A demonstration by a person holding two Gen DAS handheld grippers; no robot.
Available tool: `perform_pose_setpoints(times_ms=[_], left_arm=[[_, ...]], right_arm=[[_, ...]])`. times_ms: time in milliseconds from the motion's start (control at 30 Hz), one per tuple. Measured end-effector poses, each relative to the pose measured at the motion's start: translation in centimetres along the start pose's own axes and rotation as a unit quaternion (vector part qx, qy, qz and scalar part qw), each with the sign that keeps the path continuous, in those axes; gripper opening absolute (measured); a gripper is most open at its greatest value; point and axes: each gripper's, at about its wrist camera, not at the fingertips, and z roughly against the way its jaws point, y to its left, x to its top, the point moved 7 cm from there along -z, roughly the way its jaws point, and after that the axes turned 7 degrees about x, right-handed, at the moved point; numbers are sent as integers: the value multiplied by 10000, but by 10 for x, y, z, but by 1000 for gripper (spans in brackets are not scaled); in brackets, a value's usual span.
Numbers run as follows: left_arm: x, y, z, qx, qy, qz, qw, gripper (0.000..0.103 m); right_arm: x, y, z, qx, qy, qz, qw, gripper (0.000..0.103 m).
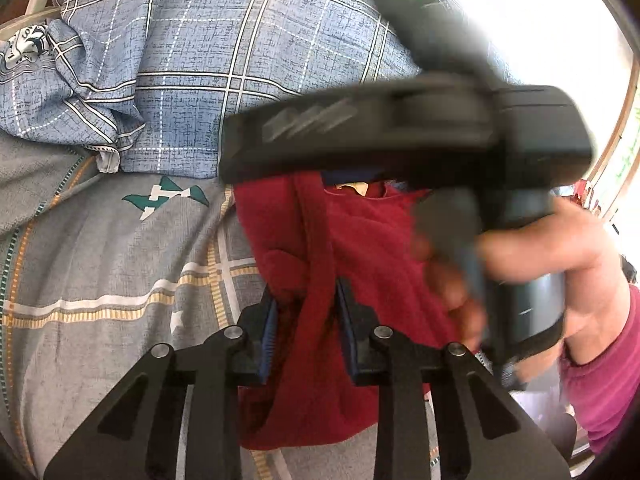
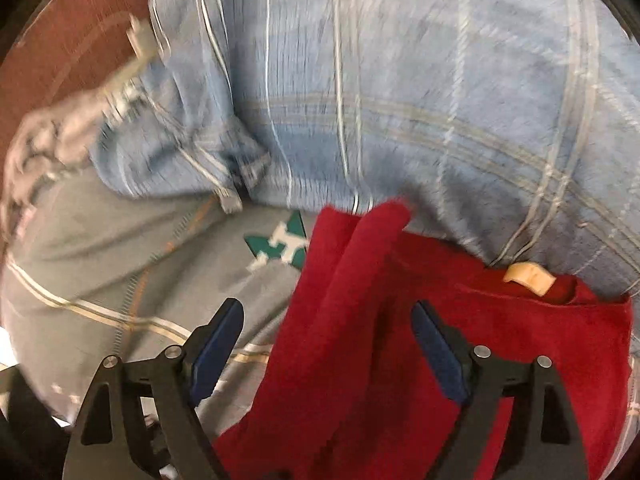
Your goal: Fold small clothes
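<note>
A small red fleece garment (image 1: 360,240) lies on the bed, partly lifted. My left gripper (image 1: 306,312) is shut on a raised fold of it, the blue pads (image 1: 269,320) pressing the cloth from both sides. In the right wrist view the same red garment (image 2: 500,340) shows a tan neck label (image 2: 528,276) at its far edge. My right gripper (image 2: 328,332) stands open wide above the garment's left part, a rolled ridge of cloth running between its fingers without touching the pads. Its blurred black housing (image 1: 400,132) crosses the left wrist view, held by a hand (image 1: 560,240).
The bed has a grey patterned sheet (image 1: 100,260) with a green-and-white motif (image 2: 280,246). A rumpled blue plaid blanket (image 1: 240,60) covers the far side. A pink sleeve (image 1: 612,380) is at the right, and a brown wooden surface (image 2: 60,40) at the far left.
</note>
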Motion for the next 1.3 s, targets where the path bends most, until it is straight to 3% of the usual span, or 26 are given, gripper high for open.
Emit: perform_pose_setpoints(times_ms=[33, 100, 133, 167, 200, 267, 300, 533, 567, 600, 667, 767, 1000, 1300], left_arm=[[-1, 0, 0, 10, 8, -14, 10000, 24], [-2, 0, 1, 80, 38, -50, 9999, 25], [-2, 1, 1, 114, 68, -44, 9999, 26], [-2, 2, 3, 123, 66, -6, 9999, 34], [-2, 4, 6, 142, 63, 34, 9999, 51], [-3, 8, 11, 286, 50, 119, 9995, 74], [-4, 11, 12, 330, 25, 171, 9993, 80], [-15, 8, -1, 345, 197, 206, 9990, 80], [-16, 4, -4, 339, 226, 137, 9991, 74], [-19, 0, -6, 318, 245, 51, 9992, 53], [-24, -14, -8, 221, 387, -117, 9989, 28], [-20, -30, -1, 174, 270, -139, 9994, 20], [1, -80, 6, 53, 187, -473, 9987, 17], [12, -165, -15, -138, 241, -1167, 9928, 15]], right_arm=[[-3, 1, -9, -87, 145, 74, 9998, 75], [-6, -3, -15, -304, 204, 183, 9992, 20], [-7, -6, -13, -354, 131, 200, 9991, 19], [-8, -8, -10, -348, 37, 191, 9992, 18], [-8, -9, -5, -301, -70, 200, 9993, 18], [-10, -12, 7, -231, -264, 246, 9991, 17], [-11, -14, 12, -200, -316, 244, 9990, 17], [-12, -25, 36, 83, -547, 130, 9984, 17], [-11, -26, 38, 93, -566, 122, 9983, 17], [-11, -30, 40, 103, -593, 104, 9981, 17], [-12, -32, 46, 138, -628, 81, 9979, 17], [-13, -40, 62, 89, -697, 138, 9974, 17], [-15, -67, 103, -212, -904, 220, 9954, 16], [-32, -139, 152, -601, -1116, -191, 9917, 14]])
